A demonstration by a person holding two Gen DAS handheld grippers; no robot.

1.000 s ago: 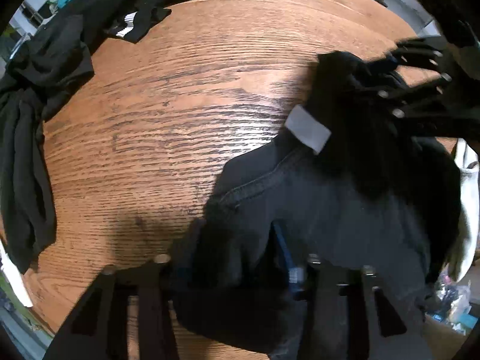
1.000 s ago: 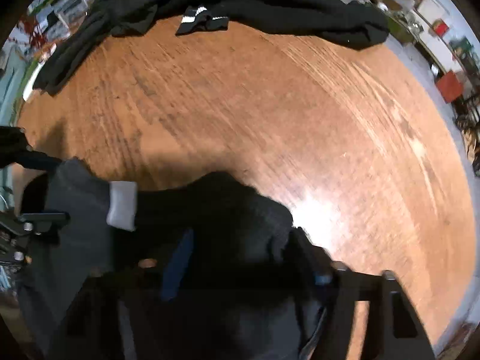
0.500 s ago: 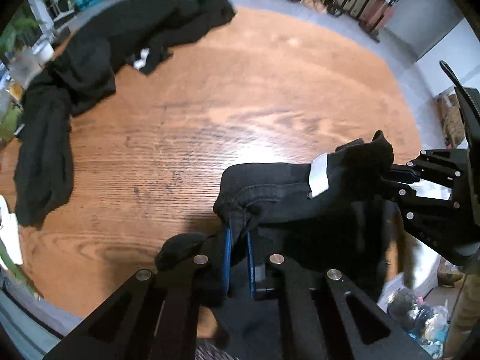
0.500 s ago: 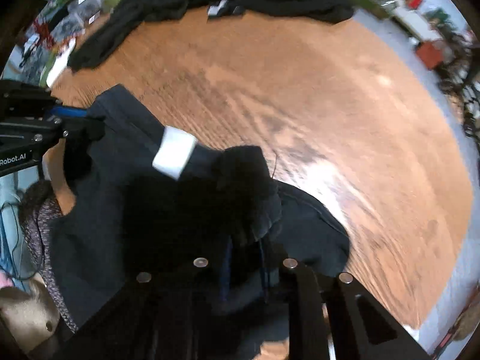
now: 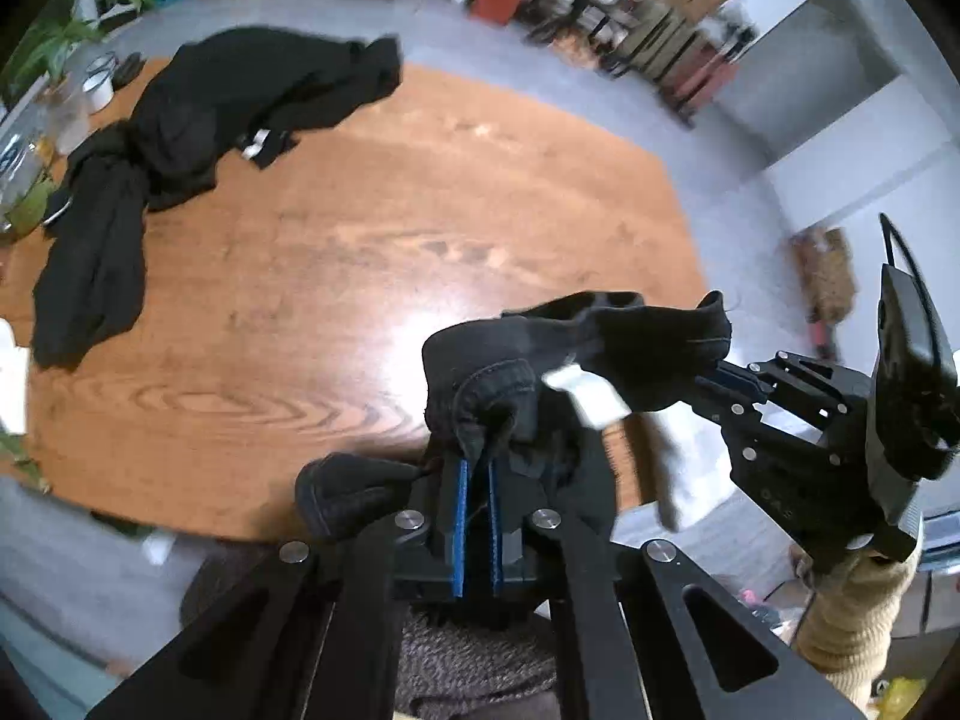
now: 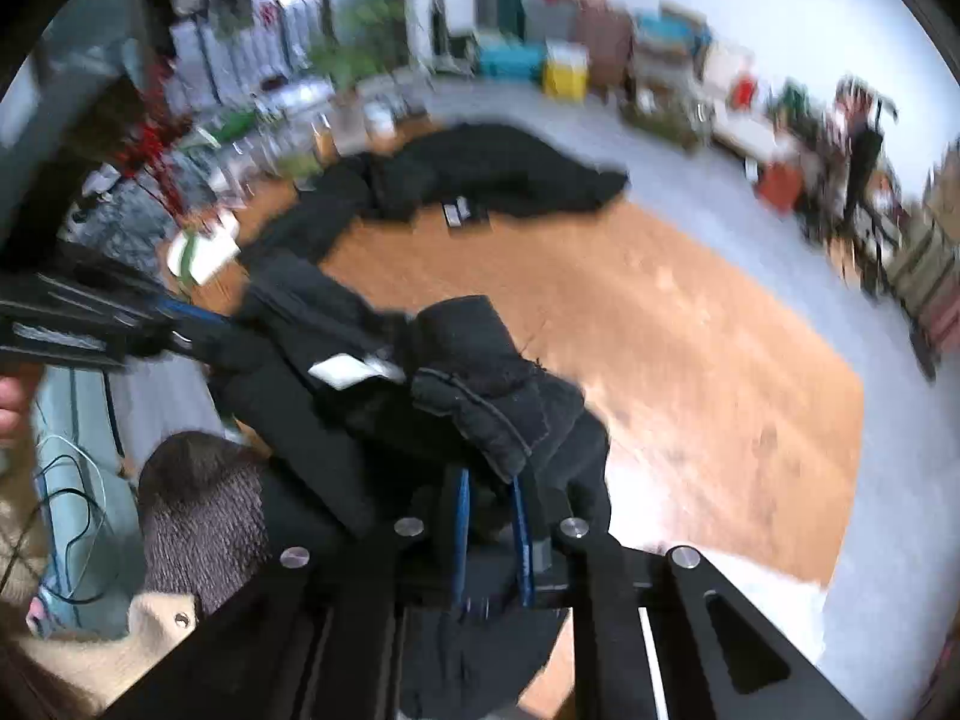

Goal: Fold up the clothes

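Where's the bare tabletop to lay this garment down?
Free: the wide middle of the wooden table, between the pile of black clothes along its far-left edge and the held dark garment at the near edge. Crowded: far-left rim, with cups and plants beyond the pile.

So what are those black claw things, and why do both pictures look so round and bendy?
They are two grabbing tools that a person holds, one in each hand. A small wide-eyed camera on each tool bends the picture. One picture looks along the left gripper, the other along the right gripper. Both are closing on the same dark garment, which has a white tag, holding it up over the round wooden table. A pile of black clothes lies at the table's far edge.
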